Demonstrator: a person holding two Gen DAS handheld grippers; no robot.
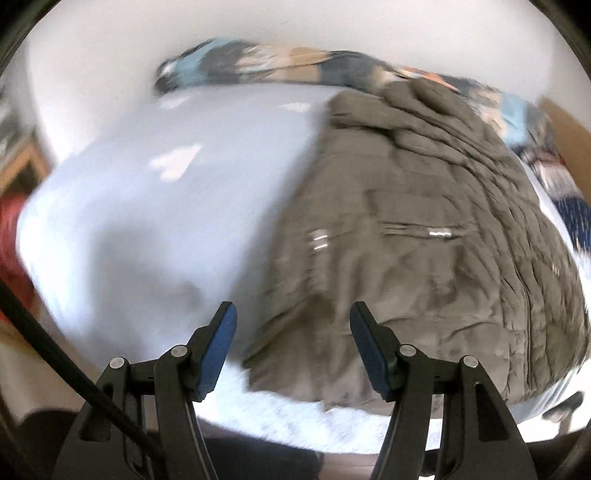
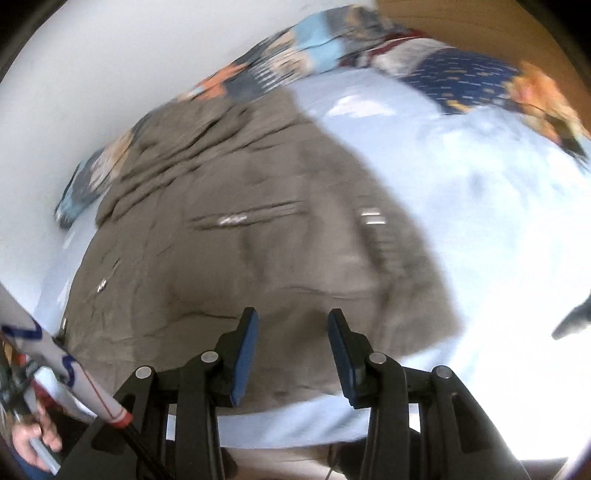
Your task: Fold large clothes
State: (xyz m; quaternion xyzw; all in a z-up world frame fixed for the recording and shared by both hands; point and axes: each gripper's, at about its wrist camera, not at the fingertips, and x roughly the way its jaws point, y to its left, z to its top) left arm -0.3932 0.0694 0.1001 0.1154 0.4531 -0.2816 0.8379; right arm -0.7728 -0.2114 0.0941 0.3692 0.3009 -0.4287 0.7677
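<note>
A large grey-brown quilted jacket point(image 1: 424, 240) lies spread on a pale blue bed sheet point(image 1: 147, 206), its zipped pockets facing up. The left wrist view is motion-blurred. My left gripper point(image 1: 293, 314) hovers open above the jacket's near left corner, with nothing between its blue pads. In the right wrist view the same jacket point(image 2: 240, 266) fills the middle. My right gripper point(image 2: 291, 321) is open above the jacket's near hem, holding nothing. The sheet point(image 2: 498, 221) shows to its right.
A patchwork quilt point(image 1: 280, 66) is bunched along the bed's far edge by the white wall; it shows as well in the right wrist view point(image 2: 325, 40). A person's hand point(image 2: 29, 443) holds a handle at the lower left. Wooden boards point(image 2: 480, 22) stand past the bed.
</note>
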